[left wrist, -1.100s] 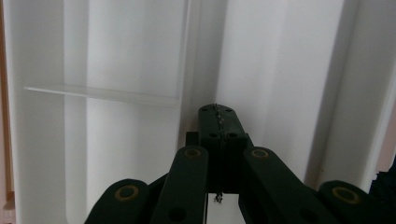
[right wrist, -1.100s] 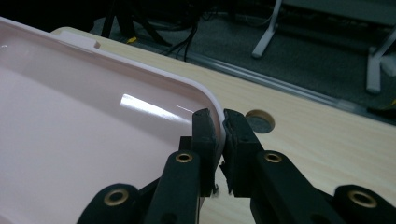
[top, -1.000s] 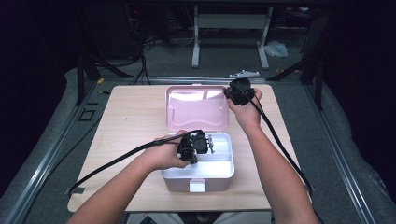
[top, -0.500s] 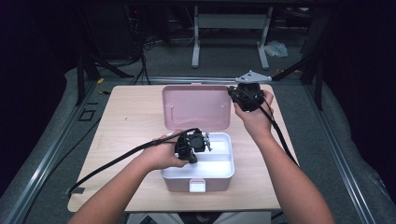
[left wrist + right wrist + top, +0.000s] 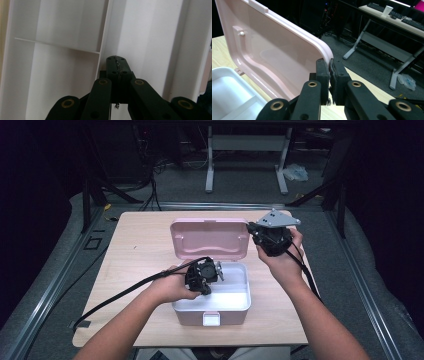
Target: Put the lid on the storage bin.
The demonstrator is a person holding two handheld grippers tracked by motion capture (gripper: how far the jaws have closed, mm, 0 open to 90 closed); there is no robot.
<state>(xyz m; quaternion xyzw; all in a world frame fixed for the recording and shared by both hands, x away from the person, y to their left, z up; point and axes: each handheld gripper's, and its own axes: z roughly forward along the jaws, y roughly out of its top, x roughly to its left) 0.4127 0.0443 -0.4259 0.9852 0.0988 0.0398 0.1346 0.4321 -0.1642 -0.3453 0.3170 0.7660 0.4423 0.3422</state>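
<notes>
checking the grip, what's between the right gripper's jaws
The rim of the pink lid, at its rounded corner: the right gripper is shut on it, as the right gripper view shows. The high view shows the same corner pinched.

Pink lid (image 5: 209,237), white tray (image 5: 235,295) (black jaws)

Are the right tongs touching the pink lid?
Touching. In the right gripper view the right tongs are shut on the rim of the pink lid at its corner, with no gap showing.
</notes>
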